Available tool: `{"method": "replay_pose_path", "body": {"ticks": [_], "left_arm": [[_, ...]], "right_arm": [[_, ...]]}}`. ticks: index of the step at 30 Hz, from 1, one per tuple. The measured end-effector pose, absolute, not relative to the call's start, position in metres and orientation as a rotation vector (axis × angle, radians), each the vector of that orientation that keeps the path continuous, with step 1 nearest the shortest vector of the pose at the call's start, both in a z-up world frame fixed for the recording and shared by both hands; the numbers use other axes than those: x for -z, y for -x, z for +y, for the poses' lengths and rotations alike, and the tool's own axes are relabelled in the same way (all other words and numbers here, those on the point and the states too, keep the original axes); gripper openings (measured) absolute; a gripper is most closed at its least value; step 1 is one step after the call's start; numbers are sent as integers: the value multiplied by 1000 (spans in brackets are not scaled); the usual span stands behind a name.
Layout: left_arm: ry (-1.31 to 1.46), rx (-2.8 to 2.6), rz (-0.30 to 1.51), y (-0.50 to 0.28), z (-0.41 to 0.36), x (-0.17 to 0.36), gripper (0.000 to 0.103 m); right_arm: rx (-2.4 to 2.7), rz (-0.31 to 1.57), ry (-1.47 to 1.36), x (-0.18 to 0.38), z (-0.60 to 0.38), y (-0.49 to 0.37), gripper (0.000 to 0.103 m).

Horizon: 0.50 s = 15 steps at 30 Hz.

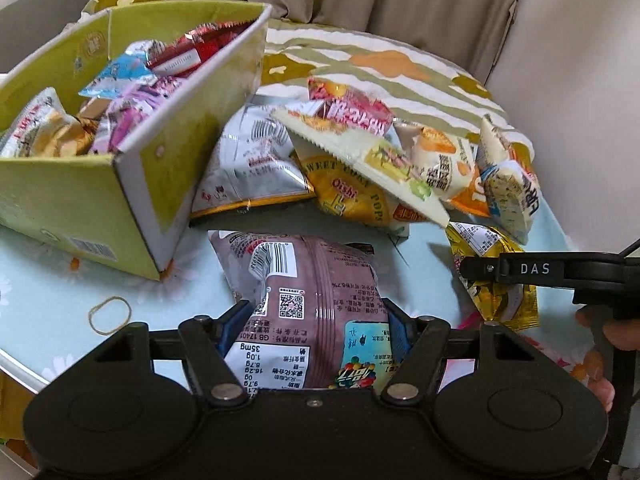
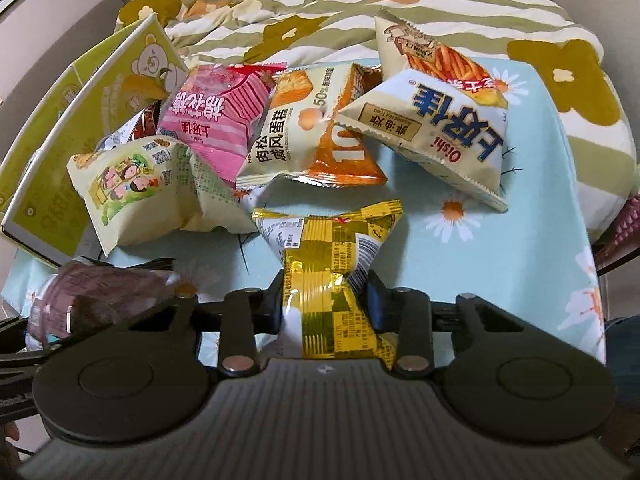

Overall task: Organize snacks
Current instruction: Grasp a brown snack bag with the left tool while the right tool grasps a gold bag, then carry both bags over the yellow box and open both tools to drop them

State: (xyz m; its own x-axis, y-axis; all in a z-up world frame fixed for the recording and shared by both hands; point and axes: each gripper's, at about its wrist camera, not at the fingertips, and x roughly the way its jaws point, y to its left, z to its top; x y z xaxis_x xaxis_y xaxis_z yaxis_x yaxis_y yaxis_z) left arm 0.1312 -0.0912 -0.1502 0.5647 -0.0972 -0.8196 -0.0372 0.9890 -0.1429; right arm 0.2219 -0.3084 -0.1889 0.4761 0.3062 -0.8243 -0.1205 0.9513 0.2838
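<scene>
Pale blue daisy-print cloth (image 2: 532, 240) covers the table, with a striped flowered quilt (image 2: 320, 12) bunched behind it.

From the left wrist view, the left gripper (image 1: 312, 320) is clamped on a mauve snack bag (image 1: 304, 280), its blue-padded fingers pressing the packet's two sides. The bag's near end runs under the gripper body and is hidden; its print faces away, so only barcode and nutrition text show. Ahead and to the left of the fingers sits a green cardboard box (image 1: 136, 184) already holding several packets, its left edge cut off by the frame. Straight ahead lies a loose snack pile (image 1: 360, 160), the packets overlapping so that some are only partly visible. A rubber band (image 1: 110, 315) rests on the cloth just left of the fingers.

From the right wrist view, the right gripper (image 2: 326, 298) pinches a yellow checked packet (image 2: 332, 280) at its waist, squeezing it narrow; the packet's lower end disappears behind the gripper body. Beyond the fingers sit a pink wafer pack (image 2: 216, 120) and a white Oishi bag (image 2: 436, 136). Whether the yellow packet touches the cloth is unclear.
</scene>
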Motion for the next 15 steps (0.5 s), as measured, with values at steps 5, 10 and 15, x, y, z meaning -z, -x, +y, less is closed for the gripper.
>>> {"method": "replay_pose_path", "body": {"ticks": [5,10,15], "left_arm": [[157,44,934,-123,-87,132,72],[168,62,891,-112,-81,108,72],[179,74,836,-99,-72,77,72]], "right_arm": [[-256,1018,-217,174,-310,-216,52],[-256,982,-233,151,-308,-207,52],[-266,941,-242,125,-302,-198,52]]}}
